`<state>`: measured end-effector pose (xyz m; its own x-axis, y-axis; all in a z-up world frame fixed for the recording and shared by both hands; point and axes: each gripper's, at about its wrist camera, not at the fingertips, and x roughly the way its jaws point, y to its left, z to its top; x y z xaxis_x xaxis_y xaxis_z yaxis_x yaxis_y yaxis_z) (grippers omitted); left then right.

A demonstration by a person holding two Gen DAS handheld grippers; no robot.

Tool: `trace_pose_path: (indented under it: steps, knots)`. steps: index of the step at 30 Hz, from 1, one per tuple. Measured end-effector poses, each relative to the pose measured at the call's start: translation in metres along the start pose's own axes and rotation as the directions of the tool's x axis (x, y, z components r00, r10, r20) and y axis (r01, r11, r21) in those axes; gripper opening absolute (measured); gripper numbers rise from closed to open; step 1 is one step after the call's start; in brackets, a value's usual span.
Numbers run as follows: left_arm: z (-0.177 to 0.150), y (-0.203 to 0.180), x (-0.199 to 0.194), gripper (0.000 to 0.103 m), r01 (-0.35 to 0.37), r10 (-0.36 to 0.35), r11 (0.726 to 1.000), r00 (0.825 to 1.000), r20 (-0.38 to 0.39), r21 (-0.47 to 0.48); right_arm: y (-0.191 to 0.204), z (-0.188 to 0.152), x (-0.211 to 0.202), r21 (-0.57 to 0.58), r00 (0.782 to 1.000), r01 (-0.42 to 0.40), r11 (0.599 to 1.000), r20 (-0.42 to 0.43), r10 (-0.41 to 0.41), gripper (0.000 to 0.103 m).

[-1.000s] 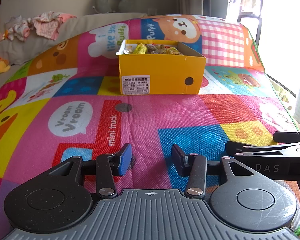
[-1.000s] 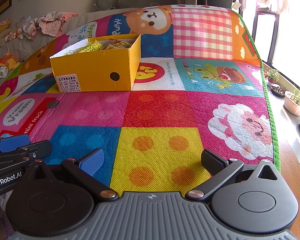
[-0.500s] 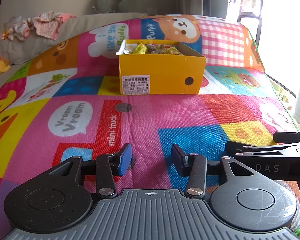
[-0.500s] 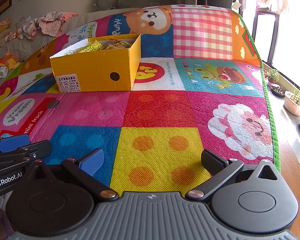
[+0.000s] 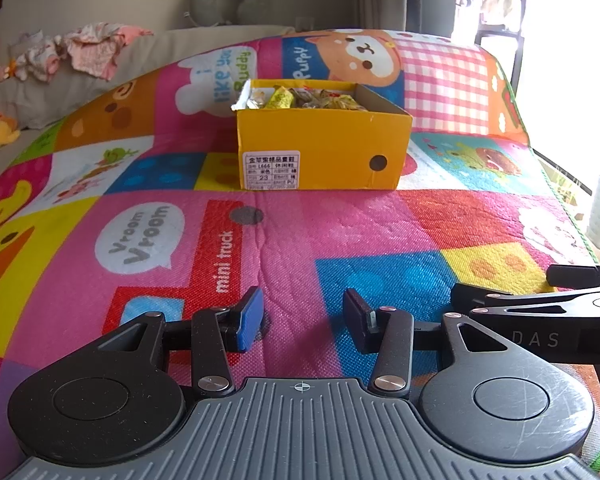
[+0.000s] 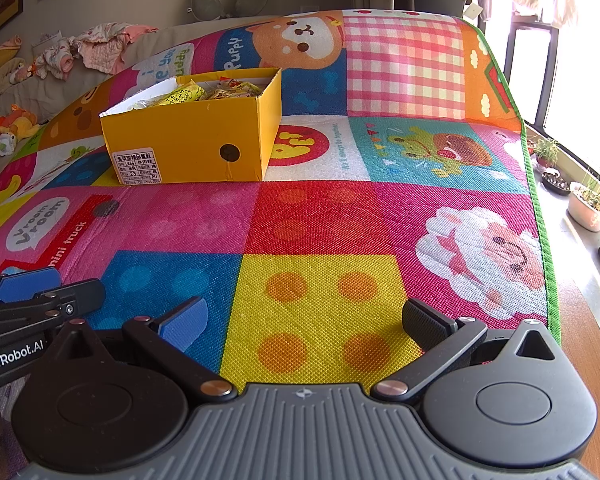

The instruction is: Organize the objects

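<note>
Your left gripper (image 5: 303, 316) sits partly spread and empty over the play mat (image 5: 340, 232); your right gripper (image 6: 306, 322) gapes wide, also empty. The yellow box (image 5: 320, 148) (packed with snack packets (image 5: 300, 98)) stands on the mat well ahead of both, nearer your left

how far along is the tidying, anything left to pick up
Looks nearly or fully done: the snack packets sit inside the yellow box, and no loose items show on the play mat. Nothing is in hand: the left gripper and right gripper are both open and empty. Nothing visible is left.
</note>
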<state>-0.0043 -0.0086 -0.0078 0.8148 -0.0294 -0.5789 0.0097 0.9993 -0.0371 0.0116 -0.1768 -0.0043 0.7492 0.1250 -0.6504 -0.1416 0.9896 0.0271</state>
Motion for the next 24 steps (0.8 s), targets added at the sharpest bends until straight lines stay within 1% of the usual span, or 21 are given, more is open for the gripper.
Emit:
trace_pose_path:
  steps: [24]
  knots:
    - [0.0014,-0.0004,0.0016,0.049,0.000,0.000,1.000,1.000,-0.001,0.004,-0.0004,-0.0002,-0.0004,0.000,1.000,0.000,1.000,0.000,0.000,0.103]
